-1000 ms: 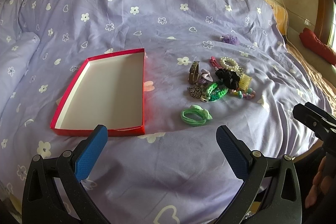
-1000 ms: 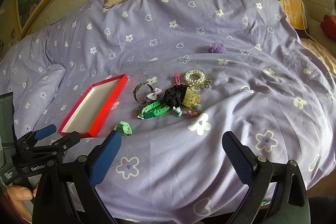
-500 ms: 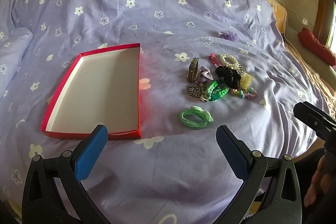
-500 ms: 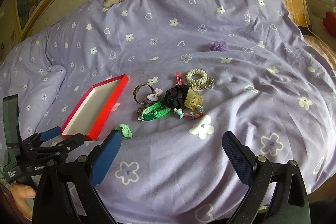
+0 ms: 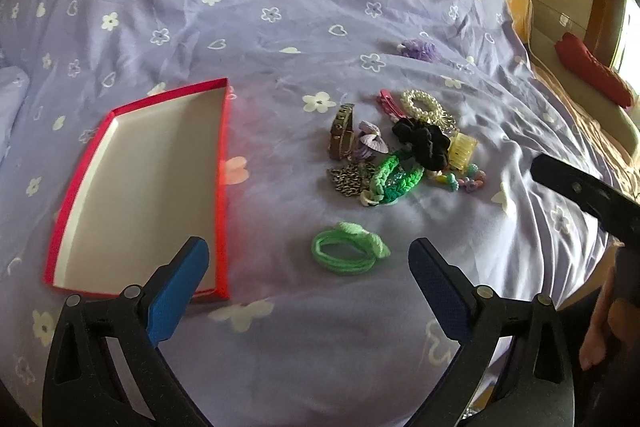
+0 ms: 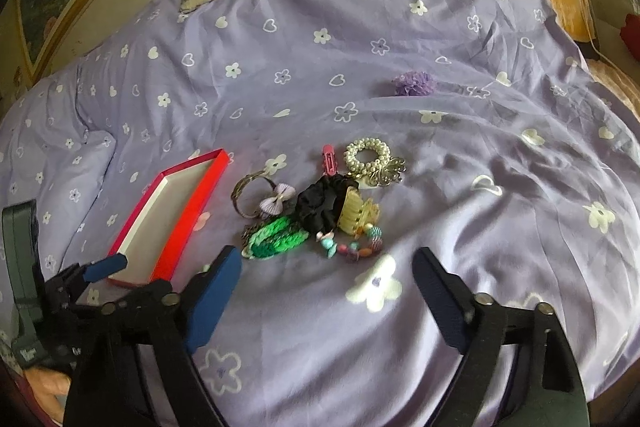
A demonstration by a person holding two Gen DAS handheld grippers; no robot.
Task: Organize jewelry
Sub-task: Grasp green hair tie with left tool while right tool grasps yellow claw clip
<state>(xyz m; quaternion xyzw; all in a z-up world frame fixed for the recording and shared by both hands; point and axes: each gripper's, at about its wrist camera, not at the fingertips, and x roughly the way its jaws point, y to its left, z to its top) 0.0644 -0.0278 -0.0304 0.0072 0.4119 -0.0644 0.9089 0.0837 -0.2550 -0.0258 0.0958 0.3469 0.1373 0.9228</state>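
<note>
The heap of jewelry [image 6: 320, 211] lay on the lilac bedspread [image 6: 400, 67], just ahead of the right gripper [image 6: 326, 285] and a little left of its centre line. In it a black scrunchie [image 6: 320, 205] sat against a yellow claw clip [image 6: 356, 213], with a green braided band [image 6: 276, 237] and a beaded bracelet [image 6: 352, 247] nearest the fingertips, and a pearl bracelet [image 6: 366, 155] and pink clip [image 6: 330, 159] on the far side. None of it touched the gripper. The right jaws had just been closing but stood apart, with nothing between them.

A light green hair tie [image 5: 348, 253] lay alone, nearer the left gripper [image 5: 308, 263], just beyond the gap between its parted, empty fingers. The red box [image 5: 222, 187] with its white inside lay left of the heap, its near corner partly hidden behind the left finger. A purple scrunchie [image 6: 412, 83] lay well apart, farther up the bed.
</note>
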